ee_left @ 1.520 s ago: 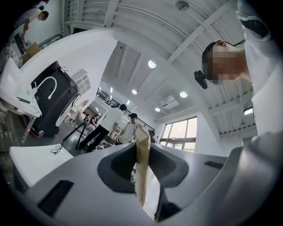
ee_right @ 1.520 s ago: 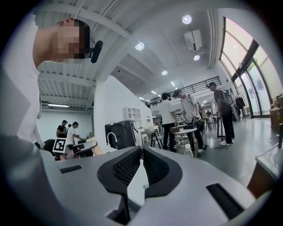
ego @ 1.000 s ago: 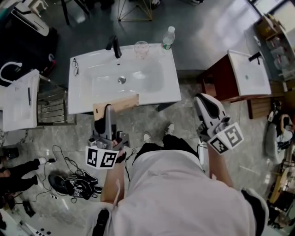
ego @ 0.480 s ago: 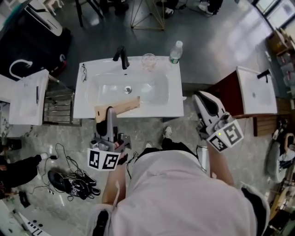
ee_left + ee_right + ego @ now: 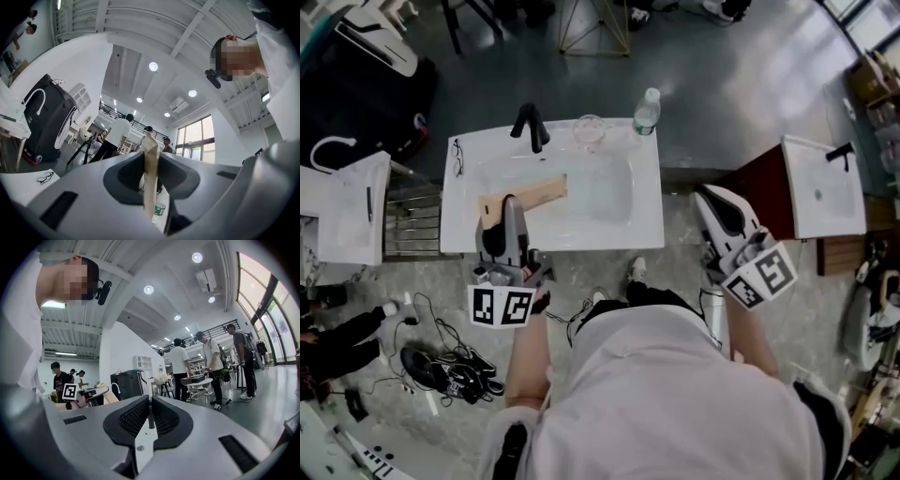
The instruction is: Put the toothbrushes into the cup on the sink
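Note:
My left gripper (image 5: pixel 508 211) is shut on a flat tan cardboard toothbrush pack (image 5: pixel 525 195), which sticks out over the left part of the white sink (image 5: pixel 614 211). Seen from the left gripper view, the pack (image 5: pixel 150 173) stands edge-on, clamped between the jaws of the left gripper (image 5: pixel 150 161). A clear glass cup (image 5: pixel 589 129) stands at the sink's back rim, right of the black faucet (image 5: pixel 530 124). Off the sink's right side, my right gripper (image 5: pixel 722 214) hangs over the floor, shut with nothing in it (image 5: pixel 149 414).
A water bottle (image 5: pixel 646 111) stands right of the cup, and glasses (image 5: pixel 456 147) lie at the sink's left rim. Another sink on a red cabinet (image 5: pixel 820 183) is at the right and a white basin (image 5: pixel 342 211) at the left. Cables (image 5: pixel 450 375) lie on the floor.
My left gripper has moved forward with the tan pack, from the sink's front edge to over the basin. The right gripper sits at about the same spot in the head view.

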The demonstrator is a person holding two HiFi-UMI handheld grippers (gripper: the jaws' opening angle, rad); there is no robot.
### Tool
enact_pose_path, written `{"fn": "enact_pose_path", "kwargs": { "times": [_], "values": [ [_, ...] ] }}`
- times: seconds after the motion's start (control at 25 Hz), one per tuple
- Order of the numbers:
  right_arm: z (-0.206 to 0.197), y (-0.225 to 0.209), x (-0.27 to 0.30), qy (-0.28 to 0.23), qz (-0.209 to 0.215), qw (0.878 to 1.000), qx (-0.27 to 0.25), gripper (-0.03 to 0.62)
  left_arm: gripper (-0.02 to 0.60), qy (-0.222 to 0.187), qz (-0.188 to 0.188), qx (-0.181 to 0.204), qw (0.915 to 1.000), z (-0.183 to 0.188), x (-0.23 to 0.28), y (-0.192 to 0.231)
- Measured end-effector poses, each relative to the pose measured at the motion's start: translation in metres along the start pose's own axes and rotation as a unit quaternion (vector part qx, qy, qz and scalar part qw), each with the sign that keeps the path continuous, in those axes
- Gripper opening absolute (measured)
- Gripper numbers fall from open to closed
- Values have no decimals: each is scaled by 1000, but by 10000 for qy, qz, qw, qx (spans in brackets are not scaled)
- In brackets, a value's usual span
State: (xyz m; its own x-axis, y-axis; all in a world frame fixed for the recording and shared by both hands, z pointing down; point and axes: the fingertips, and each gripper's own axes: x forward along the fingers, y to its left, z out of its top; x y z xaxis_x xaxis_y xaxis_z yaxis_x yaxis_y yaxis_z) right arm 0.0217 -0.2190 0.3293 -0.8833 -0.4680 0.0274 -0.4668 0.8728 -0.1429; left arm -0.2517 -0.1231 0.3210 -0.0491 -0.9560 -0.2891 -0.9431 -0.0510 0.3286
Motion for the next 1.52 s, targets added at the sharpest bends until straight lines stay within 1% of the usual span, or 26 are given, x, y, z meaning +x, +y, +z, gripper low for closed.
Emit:
{"fn": "enact_pose_path", "kwargs": {
  "times": [0.12,0.24,0.36,0.52,0.68,1.16,1.52],
  "values": [
    [-6,-10,-3,109,-62,9999,-6,46,75,75,24,133,9999,-9,18,10],
    [-12,-20,-6,215,-126,9997,-19,46,75,116,150,94,9998,-21,35,28],
    [-16,-28,-8,315,-190,9993,-38,46,75,184,238,172,9994,-31,50,41],
    [-19,-39,-11,369,-277,9989,-13,46,75,214,312,215,9991,-39,66,51],
    [-24,-48,-15,432,-346,9985,-15,46,75,268,309,235,9989,-50,78,54],
    [-28,-80,-18,509,-484,9975,42,46,75,361,328,124,9987,-88,126,62],
    [-31,-108,-22,595,-653,9961,77,46,75,517,362,-44,9980,-132,155,69]
  ]
}}
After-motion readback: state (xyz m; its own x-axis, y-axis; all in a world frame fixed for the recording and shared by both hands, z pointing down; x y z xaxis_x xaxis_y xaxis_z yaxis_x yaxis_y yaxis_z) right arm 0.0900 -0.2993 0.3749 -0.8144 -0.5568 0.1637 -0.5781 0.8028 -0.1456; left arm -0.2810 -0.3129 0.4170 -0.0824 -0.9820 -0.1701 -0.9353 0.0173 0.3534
